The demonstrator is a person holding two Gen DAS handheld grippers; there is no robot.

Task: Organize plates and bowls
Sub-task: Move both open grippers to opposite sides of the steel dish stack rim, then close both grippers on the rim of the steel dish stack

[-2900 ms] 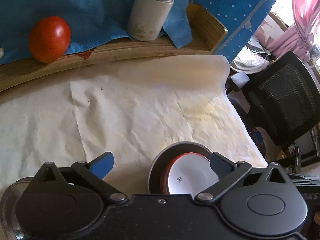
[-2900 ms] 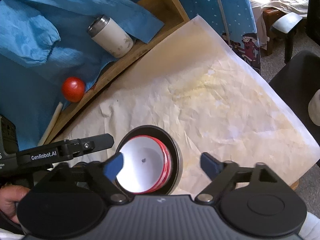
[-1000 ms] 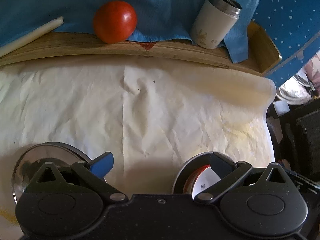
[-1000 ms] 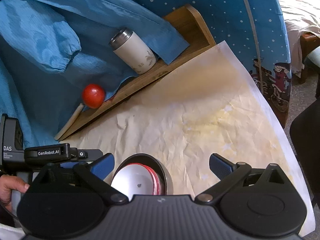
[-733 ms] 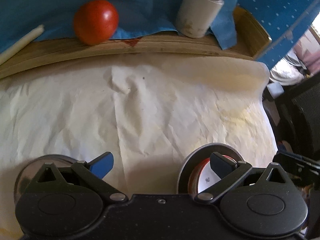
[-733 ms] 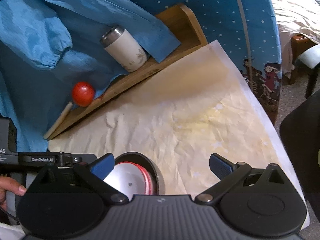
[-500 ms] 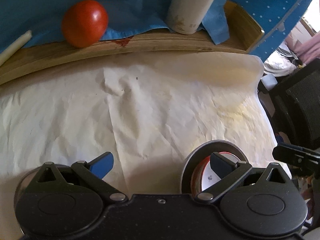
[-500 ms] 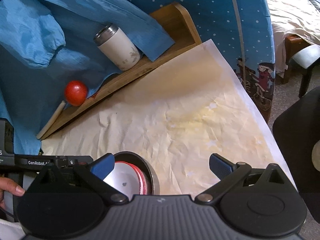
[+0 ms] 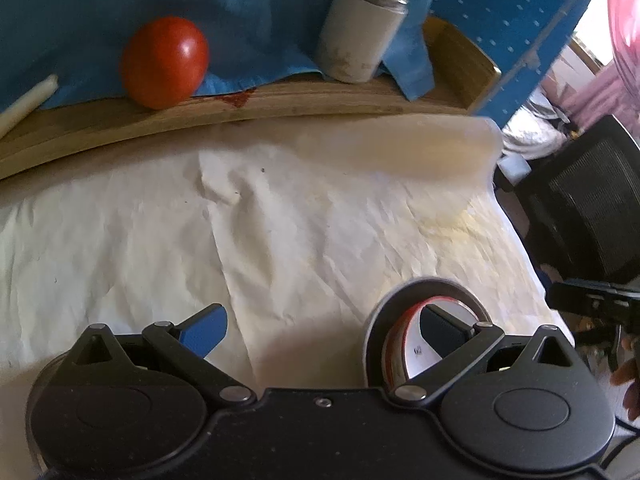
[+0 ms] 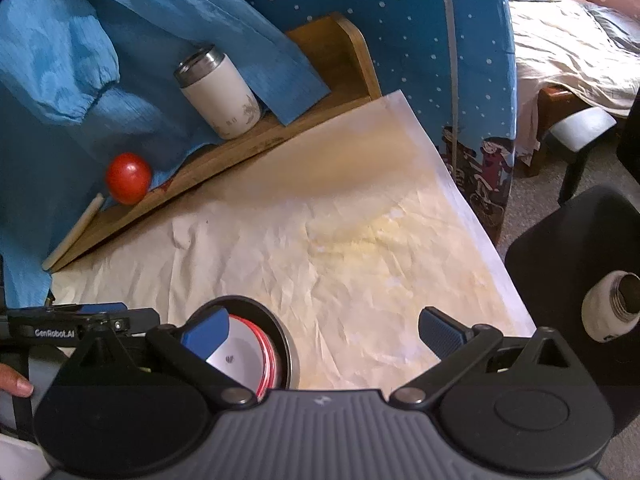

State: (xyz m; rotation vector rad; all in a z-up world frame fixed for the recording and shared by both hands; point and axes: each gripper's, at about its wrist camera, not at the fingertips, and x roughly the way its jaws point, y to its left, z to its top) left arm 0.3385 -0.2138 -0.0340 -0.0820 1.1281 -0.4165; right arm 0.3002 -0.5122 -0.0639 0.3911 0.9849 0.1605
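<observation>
Two handheld grippers are seen over a table covered with creased white paper [image 9: 320, 216]. The left gripper [image 9: 320, 326] is spread wide and grasps nothing; its right finger is held over the bowls, its left finger over the paper. The right gripper [image 10: 322, 328] is likewise spread wide and empty, with its left finger [image 10: 206, 330] over the bowls.

The bowls are nested on the paper near the table's front: a white bowl with a red rim [image 10: 248, 360] is set inside a dark metal bowl [image 10: 280, 332]. In the left view the same pair is seen at lower right, the metal bowl [image 9: 384, 312] around the white one [image 9: 416, 356].

At the lower left of the left view, a round rim [image 9: 30, 392] is mostly hidden by the gripper body.

At the back, a wooden shelf [image 9: 280, 100] is draped with blue cloth [image 10: 120, 60]. A tomato [image 9: 165, 67] and a white tumbler [image 9: 360, 26] are placed on it, well apart from the bowls.
</observation>
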